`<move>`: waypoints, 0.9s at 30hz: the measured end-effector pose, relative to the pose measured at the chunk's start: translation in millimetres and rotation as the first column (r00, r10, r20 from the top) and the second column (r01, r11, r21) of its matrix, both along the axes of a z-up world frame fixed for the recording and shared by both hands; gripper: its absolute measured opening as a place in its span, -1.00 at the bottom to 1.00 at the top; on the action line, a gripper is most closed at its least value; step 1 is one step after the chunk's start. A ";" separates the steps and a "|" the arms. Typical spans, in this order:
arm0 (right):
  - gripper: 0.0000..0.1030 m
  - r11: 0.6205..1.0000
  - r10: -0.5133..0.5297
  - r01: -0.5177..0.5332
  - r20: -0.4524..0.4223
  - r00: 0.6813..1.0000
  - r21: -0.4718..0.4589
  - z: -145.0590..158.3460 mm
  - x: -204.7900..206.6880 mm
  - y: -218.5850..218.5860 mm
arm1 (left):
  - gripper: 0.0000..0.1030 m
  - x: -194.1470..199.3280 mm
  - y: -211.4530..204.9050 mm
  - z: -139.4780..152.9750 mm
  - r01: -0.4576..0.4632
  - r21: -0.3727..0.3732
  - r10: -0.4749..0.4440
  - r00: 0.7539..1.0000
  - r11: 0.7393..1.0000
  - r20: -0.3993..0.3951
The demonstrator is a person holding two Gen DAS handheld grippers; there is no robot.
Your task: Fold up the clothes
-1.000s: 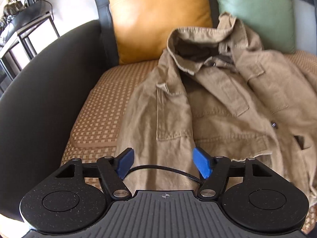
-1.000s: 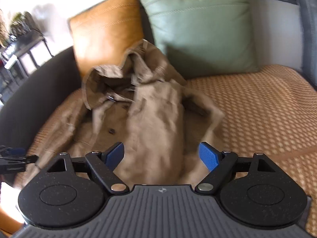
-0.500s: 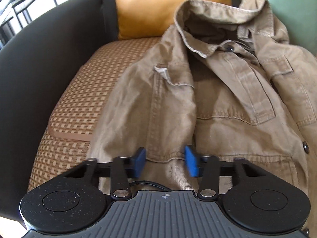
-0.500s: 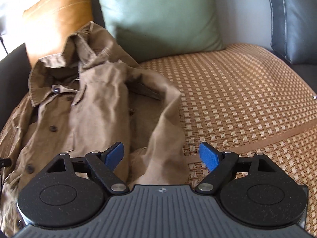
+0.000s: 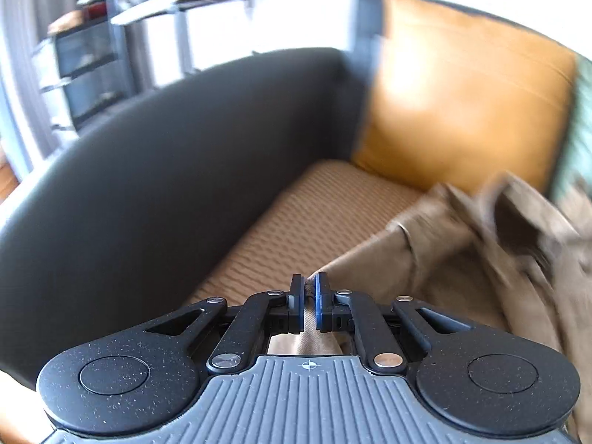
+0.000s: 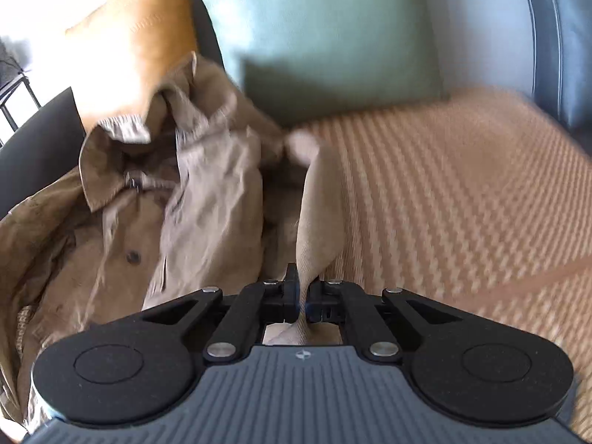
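Both tools were clamped on the khaki jacket [image 6: 207, 199]: left tool [image 5: 309, 298] on its sofa-arm-side edge, right tool [image 6: 301, 288] on the opposite fold, over the woven seat [image 6: 444, 192].

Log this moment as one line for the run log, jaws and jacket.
left gripper: jaws shut on jacket | right gripper: jaws shut on jacket | jacket: crumpled on sofa seat

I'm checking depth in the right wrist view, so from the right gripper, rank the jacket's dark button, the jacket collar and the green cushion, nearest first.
From the right gripper:
1. Button, low on the left.
2. Collar, farther up on the left.
3. Green cushion, at the back, top centre.
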State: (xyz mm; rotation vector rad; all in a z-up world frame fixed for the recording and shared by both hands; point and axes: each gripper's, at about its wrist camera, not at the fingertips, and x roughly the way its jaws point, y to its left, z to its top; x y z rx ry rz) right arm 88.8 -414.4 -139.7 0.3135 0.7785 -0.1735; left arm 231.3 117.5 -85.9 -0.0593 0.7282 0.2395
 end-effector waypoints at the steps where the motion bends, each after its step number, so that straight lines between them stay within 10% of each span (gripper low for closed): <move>1: -0.96 1.000 -0.009 0.009 0.021 1.000 -0.014 8.1 1.8 -1.4 | -1.00 6.2 8.1 2.6 -0.035 0.006 0.035 0.999 0.999 0.010; 9: -0.97 0.974 -0.211 0.217 0.088 0.973 -0.059 26.1 26.7 -42.7 | -1.00 49.4 46.3 -16.7 -0.211 0.081 0.212 0.977 0.974 -0.003; 13: -0.77 0.940 -0.342 0.340 -0.119 0.932 -0.035 -30.9 45.5 -80.8 | -0.97 67.2 43.6 -55.8 -0.199 0.165 0.215 0.973 0.966 -0.081; 16: -0.42 0.940 -0.339 0.333 -0.245 0.908 -0.067 -67.4 47.3 -86.7 | -0.38 64.4 40.6 -71.9 -0.166 0.188 0.191 0.974 0.968 -0.121; 27: 0.33 0.984 -0.097 0.109 0.090 0.991 -0.142 28.3 -20.0 -33.1 | 0.28 -15.7 5.4 7.0 0.083 0.052 -0.082 0.997 0.995 -0.007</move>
